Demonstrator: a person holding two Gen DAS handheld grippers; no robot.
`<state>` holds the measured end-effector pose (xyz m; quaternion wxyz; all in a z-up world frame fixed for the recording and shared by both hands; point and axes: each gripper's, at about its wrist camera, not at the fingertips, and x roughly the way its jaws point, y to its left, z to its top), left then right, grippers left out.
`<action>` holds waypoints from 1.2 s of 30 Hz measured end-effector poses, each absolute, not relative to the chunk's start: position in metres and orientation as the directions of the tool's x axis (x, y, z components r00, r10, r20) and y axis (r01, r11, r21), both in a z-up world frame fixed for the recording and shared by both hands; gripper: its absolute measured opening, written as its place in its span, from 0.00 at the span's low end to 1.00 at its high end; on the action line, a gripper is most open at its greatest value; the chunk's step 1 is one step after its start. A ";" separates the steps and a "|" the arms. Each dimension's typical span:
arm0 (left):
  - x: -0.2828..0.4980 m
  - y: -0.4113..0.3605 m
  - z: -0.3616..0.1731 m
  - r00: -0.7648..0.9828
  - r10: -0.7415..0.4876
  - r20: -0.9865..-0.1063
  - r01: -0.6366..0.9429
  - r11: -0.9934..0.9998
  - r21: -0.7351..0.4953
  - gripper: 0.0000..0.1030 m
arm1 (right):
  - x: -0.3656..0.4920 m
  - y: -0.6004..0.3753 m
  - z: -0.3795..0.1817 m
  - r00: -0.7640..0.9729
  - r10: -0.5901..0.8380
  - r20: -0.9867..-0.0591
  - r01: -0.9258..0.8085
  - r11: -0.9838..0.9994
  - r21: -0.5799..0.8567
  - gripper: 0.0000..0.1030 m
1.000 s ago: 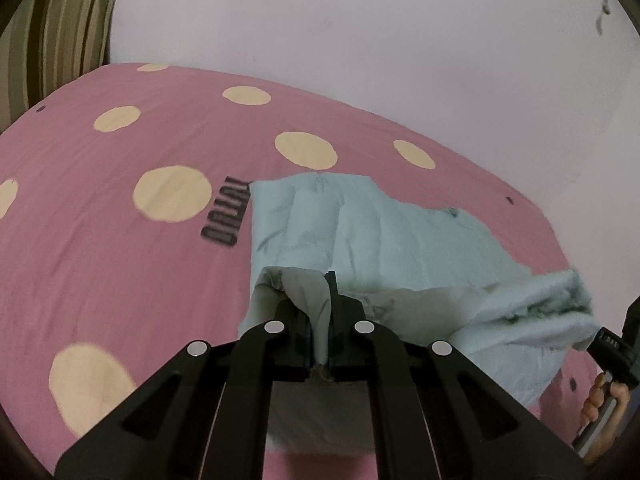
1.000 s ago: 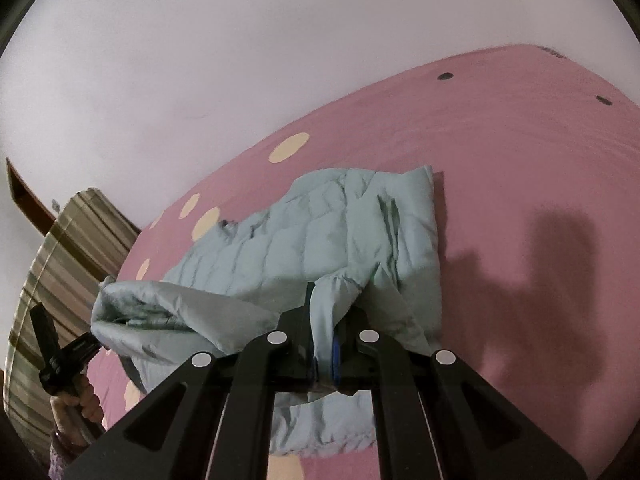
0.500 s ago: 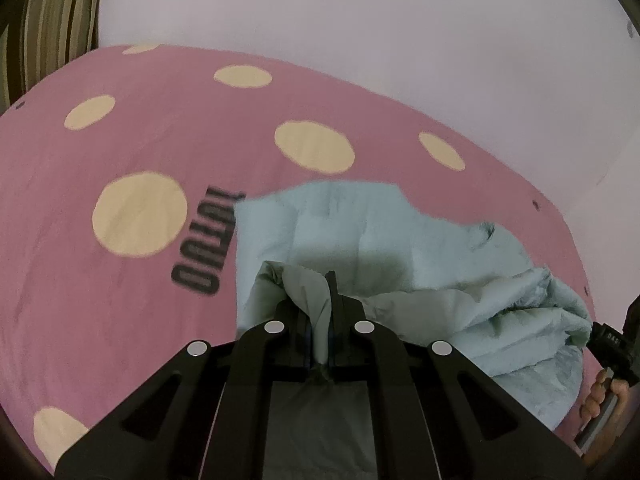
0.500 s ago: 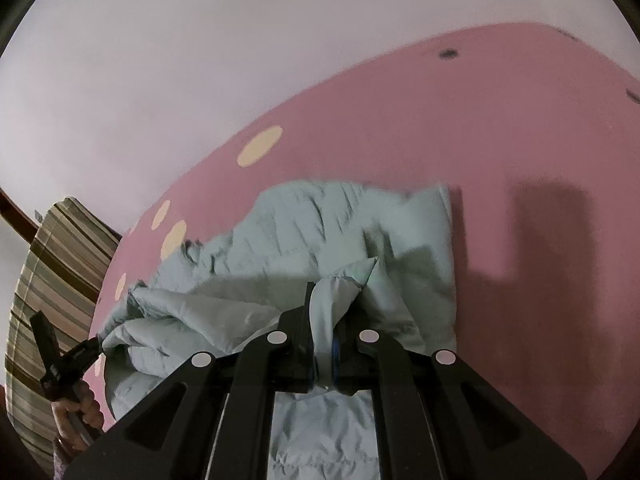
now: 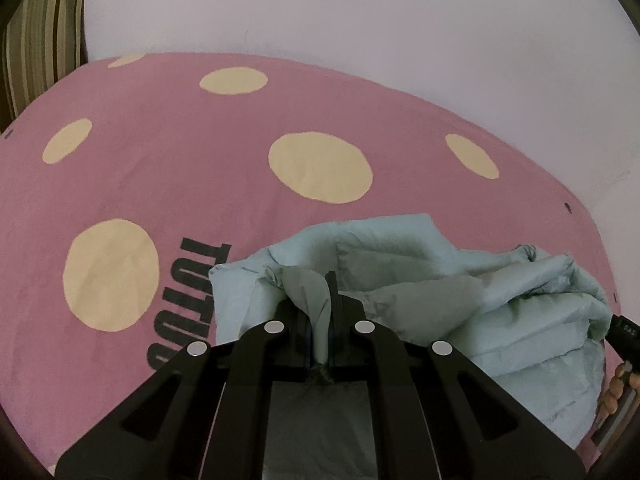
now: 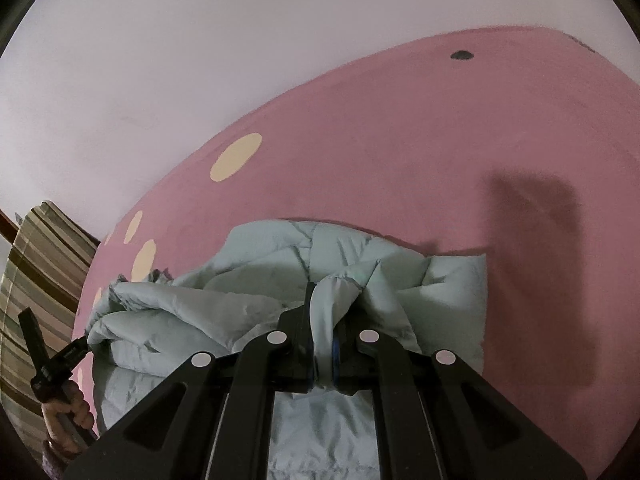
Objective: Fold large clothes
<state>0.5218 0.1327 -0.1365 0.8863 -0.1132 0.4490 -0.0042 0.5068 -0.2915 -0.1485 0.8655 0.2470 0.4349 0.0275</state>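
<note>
A pale blue quilted jacket (image 5: 400, 256) lies bunched on a pink bed cover (image 5: 180, 152) with cream dots. My left gripper (image 5: 320, 304) is shut on a pinch of its fabric at the jacket's left side. In the right wrist view the same jacket (image 6: 280, 252) is doubled over itself, and my right gripper (image 6: 324, 316) is shut on a fold of it near the right side. Cloth stretches between the two grips in thick ridges. The other gripper and the hand holding it show at the edge of each view.
A striped cushion (image 5: 40, 32) stands at the bed's far left corner against the pale wall (image 5: 400, 20). Black lettering (image 5: 188, 300) is printed on the cover beside the jacket. The gripper's shadow (image 6: 540, 260) falls on bare pink cover to the right.
Both grippers have carried the held jacket edge forward and downward over the rest of the garment. Less of the flat jacket shows beyond the fingers, and the bed looms closer.
</note>
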 end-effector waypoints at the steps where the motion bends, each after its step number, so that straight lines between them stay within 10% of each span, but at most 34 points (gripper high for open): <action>1: 0.523 0.134 -0.138 0.595 -0.113 -0.795 -0.100 0.972 -0.214 0.07 | 0.507 -0.293 -0.150 0.623 0.266 -0.736 0.173 0.870 0.461 0.07; 12: 0.500 0.126 -0.101 0.689 -0.080 -0.720 -0.074 0.981 -0.180 0.66 | 0.484 -0.305 -0.124 0.706 0.264 -0.657 0.156 0.847 0.508 0.55; 20: 0.472 0.125 -0.072 0.772 0.023 -0.635 -0.148 0.978 -0.145 0.67 | 0.469 -0.293 -0.110 0.726 0.197 -0.658 0.146 0.892 0.428 0.55; 36: 0.537 0.087 -0.161 0.634 0.138 -0.761 -0.120 0.990 0.079 0.68 | 0.548 -0.246 -0.158 0.619 0.029 -0.785 0.117 0.985 0.128 0.55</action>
